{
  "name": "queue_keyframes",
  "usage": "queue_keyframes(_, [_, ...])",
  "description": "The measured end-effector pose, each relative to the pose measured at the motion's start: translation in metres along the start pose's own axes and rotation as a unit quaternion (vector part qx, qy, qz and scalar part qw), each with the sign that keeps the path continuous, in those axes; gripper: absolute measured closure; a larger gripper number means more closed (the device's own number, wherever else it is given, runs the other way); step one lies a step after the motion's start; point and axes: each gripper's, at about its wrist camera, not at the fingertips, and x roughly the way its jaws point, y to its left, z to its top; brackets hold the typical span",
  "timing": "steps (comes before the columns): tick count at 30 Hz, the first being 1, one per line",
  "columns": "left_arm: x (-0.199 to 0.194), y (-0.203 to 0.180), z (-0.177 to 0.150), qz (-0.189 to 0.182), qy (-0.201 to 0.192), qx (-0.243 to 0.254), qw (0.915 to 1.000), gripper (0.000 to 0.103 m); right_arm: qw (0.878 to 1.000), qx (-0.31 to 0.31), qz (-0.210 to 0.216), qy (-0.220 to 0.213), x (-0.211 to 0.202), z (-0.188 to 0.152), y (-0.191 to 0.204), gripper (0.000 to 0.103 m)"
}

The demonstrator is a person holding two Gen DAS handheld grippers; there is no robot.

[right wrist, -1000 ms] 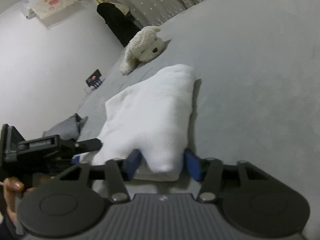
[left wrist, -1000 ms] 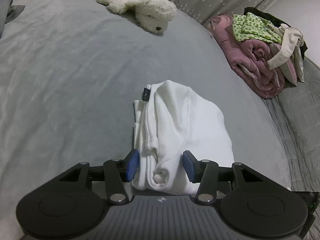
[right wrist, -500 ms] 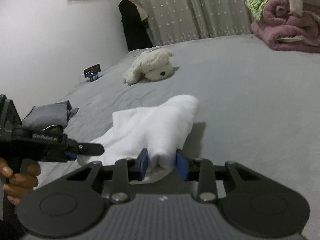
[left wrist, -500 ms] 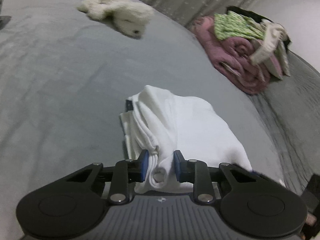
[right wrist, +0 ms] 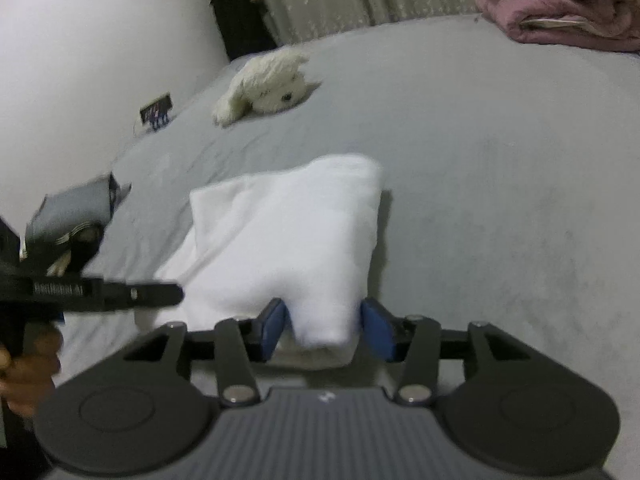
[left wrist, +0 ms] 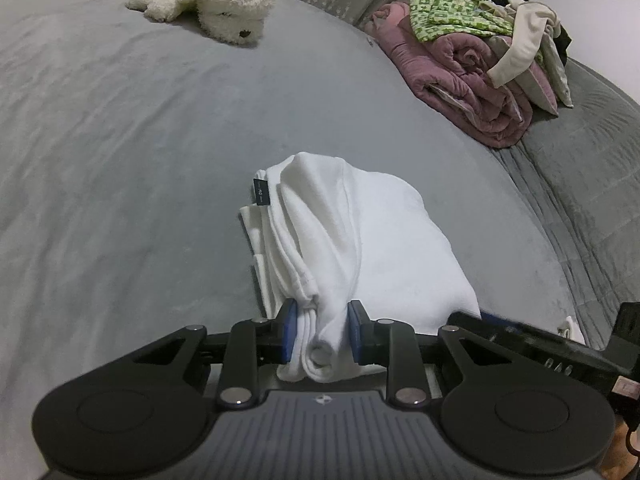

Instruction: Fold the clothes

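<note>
Gripping white garment (left wrist: 352,240) on bed (left wrist: 120,160): left gripper (left wrist: 322,333) clamped; right gripper (right wrist: 320,330) jaws just widened, cloth between; keep edges level.

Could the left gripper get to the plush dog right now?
Probably not: the left gripper is shut on the white garment, and the plush dog lies far across the bed, though nothing blocks the way.

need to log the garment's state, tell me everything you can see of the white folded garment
The white garment is a soft, knit-looking cloth folded into a thick bundle, layered hems showing along one side and a small dark tag at its far corner. It lies on the grey bed cover. The left gripper pinches one near corner; the right gripper's jaws, just opening, flank another.
</note>
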Motion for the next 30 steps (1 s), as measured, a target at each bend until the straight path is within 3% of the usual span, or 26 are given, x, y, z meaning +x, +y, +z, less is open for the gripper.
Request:
queue_keyframes(2, [0.000, 0.002, 0.000, -0.003, 0.003, -0.008, 1.0000, 0.078, 0.999, -0.016, -0.010, -0.027, -0.007, 0.001, 0.005, 0.059])
queue_keyframes(4, [0.000, 0.005, 0.001, -0.007, 0.006, -0.017, 0.9998, 0.078, 0.994, -0.090, -0.025, -0.058, -0.013, 0.001, 0.026, 0.057])
queue_keyframes(6, [0.000, 0.006, 0.001, -0.006, 0.006, -0.018, 0.9998, 0.078, 0.981, -0.181, -0.021, -0.073, -0.016, -0.008, 0.052, 0.048])
queue_keyframes(10, [0.000, 0.006, 0.000, -0.006, 0.006, -0.018, 0.9998, 0.078, 0.958, -0.281, 0.030, -0.041, -0.001, -0.034, 0.088, 0.048])
queue_keyframes(12, [-0.001, 0.007, 0.000, -0.006, 0.007, -0.020, 0.9997, 0.078, 0.945, -0.324, 0.027, -0.037, 0.008, -0.045, 0.102, 0.049])
queue_keyframes(14, [-0.001, 0.007, -0.001, -0.006, 0.008, -0.022, 0.9997, 0.078, 0.928, -0.371, 0.016, -0.039, 0.016, -0.056, 0.115, 0.049])
queue_keyframes(20, [-0.002, 0.008, 0.000, -0.006, 0.012, -0.032, 0.9994, 0.078, 0.845, -0.524, -0.091, -0.058, 0.046, -0.093, 0.143, 0.046])
queue_keyframes(30, [-0.001, 0.011, -0.001, -0.009, 0.016, -0.045, 0.9988, 0.077, 0.805, -0.573, -0.125, -0.087, 0.070, -0.103, 0.165, 0.047])
